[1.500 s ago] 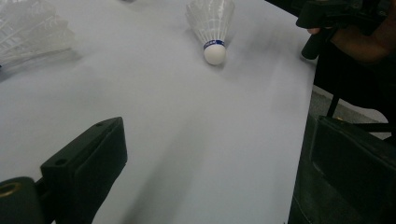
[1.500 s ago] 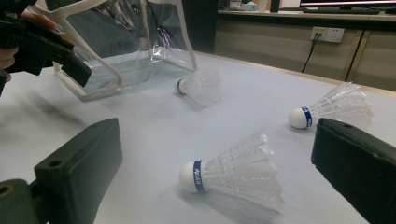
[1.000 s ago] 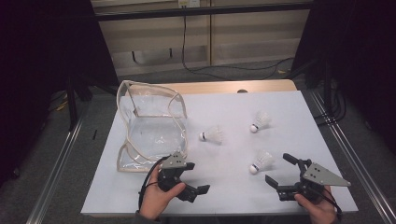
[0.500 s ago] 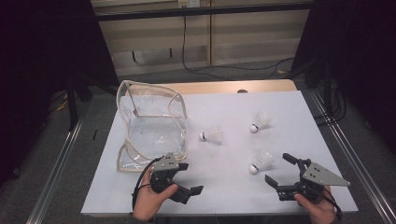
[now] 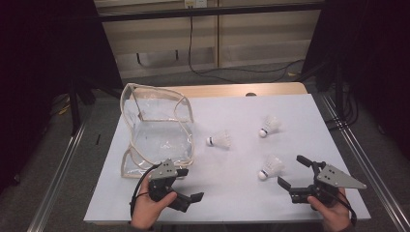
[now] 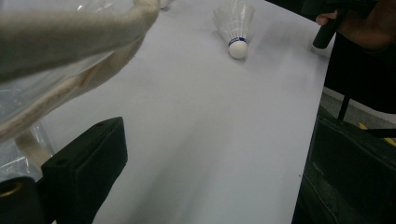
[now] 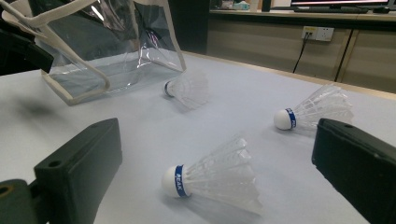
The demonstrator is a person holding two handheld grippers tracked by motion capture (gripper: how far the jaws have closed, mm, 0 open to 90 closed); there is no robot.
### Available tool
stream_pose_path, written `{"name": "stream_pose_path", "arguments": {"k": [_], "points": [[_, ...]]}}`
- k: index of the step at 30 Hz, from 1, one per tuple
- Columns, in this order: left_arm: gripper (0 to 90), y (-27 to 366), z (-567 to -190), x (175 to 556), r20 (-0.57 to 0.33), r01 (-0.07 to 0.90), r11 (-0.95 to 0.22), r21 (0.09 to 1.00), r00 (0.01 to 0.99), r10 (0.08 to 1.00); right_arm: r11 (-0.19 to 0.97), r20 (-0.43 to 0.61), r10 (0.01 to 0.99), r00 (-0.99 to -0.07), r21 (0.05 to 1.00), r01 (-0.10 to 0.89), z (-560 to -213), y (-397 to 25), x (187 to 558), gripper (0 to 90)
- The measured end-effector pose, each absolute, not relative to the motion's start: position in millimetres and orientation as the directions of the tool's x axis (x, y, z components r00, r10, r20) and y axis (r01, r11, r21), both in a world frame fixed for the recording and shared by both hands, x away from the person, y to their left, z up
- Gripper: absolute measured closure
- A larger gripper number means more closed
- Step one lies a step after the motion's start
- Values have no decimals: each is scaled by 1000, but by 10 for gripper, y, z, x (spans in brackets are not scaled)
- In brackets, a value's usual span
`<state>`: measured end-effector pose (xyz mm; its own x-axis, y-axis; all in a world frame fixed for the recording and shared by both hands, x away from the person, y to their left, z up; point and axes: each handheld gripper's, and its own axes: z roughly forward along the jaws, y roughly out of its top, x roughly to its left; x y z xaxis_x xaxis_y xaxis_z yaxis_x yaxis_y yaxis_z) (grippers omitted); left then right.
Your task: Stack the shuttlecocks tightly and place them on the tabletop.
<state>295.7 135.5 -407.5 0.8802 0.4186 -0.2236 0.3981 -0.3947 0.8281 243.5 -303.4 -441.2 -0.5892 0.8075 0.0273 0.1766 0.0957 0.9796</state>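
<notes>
A clear plastic bag [image 5: 157,130] with cream trim stands open at the left of the white table [image 5: 232,203]. Three white shuttlecocks lie to its right: one by the bag [image 5: 220,140], one farther back [image 5: 270,125], one nearest me [image 5: 270,167]. My left gripper [image 5: 189,184] is open at the bag's near corner, and the left gripper view has the bag's trim [image 6: 70,42] close by and a shuttlecock [image 6: 235,25] ahead. My right gripper [image 5: 292,171] is open just right of the nearest shuttlecock [image 7: 212,179], which lies ahead between its jaws, untouched.
The table's near edge runs just below both hands. Metal rails [image 5: 58,169] flank the table on either side. A wooden strip [image 5: 241,90] borders the far edge. In the right gripper view the bag [image 7: 112,46] and the other two shuttlecocks [image 7: 187,88] [image 7: 313,112] lie beyond.
My left gripper has drifted a little left and back toward the near edge, beside the bag's corner. The right gripper and the shuttlecocks have stayed put.
</notes>
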Motion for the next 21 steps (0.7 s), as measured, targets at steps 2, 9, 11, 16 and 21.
{"name": "stream_pose_path", "arguments": {"k": [2,9,11,16,21], "points": [[39,1371,-4073,2956,-224,398,-393,829,880,419,96,27,809,-588,979,178,-4408,-3029,2447,13],[38,1420,-4077,2950,-214,392,-390,833,879,426,110,27,811,-584,974,197,-4409,-3008,2510,13],[37,1437,-4078,2950,-211,392,-394,831,879,428,115,24,813,-582,973,200,-4408,-3005,2522,13],[37,1478,-4079,2948,-206,388,-390,835,879,431,114,25,812,-583,973,200,-4400,-2993,2542,13],[37,1527,-4078,2953,-194,377,-389,841,880,434,116,25,807,-590,973,200,-4393,-2965,2558,13]]}}
